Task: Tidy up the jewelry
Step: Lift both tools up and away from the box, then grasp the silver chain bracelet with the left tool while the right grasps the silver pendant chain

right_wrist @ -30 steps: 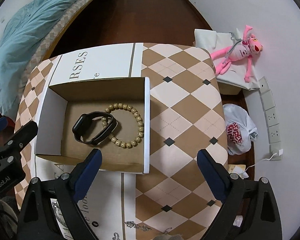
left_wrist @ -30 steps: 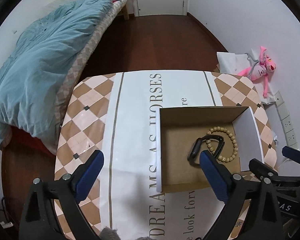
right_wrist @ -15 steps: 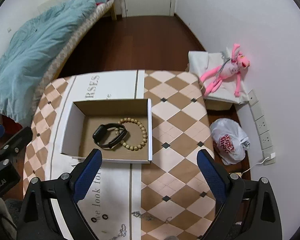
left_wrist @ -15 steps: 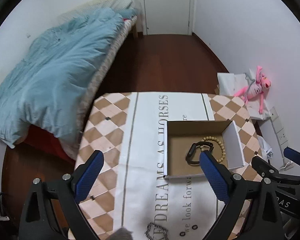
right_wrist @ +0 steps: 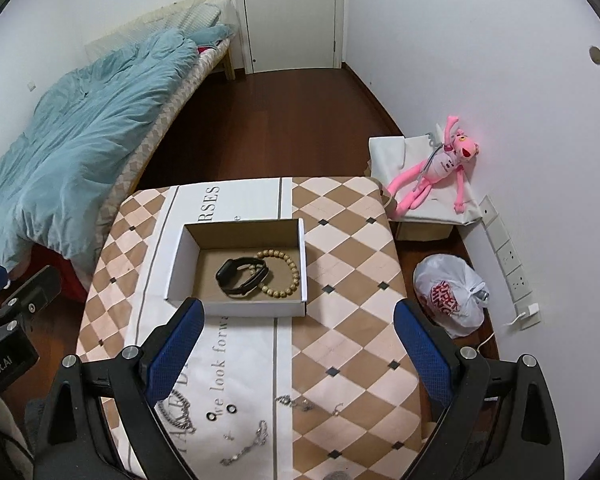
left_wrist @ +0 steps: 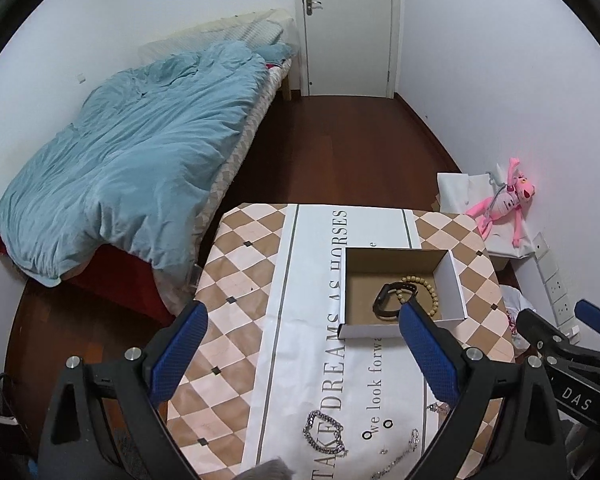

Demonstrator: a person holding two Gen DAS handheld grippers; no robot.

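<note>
Box [right_wrist: 236, 308] at table centre holds black band [right_wrist: 242, 276] touching bead bracelet [right_wrist: 280, 272]. Chains [right_wrist: 244, 446] and 2 rings [right_wrist: 221, 412] lie at 6 o'clock. Left gripper [left_wrist: 300, 352] and right gripper [right_wrist: 296, 348] both spread, empty, above table.

Both tongs [left_wrist: 300, 344] [right_wrist: 296, 340] have pulled back from the box [right_wrist: 236, 308].

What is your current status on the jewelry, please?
Left gripper and right gripper open, empty. Black wristband and wooden bead bracelet in cardboard box. Silver chains loose on table; path clear.
</note>
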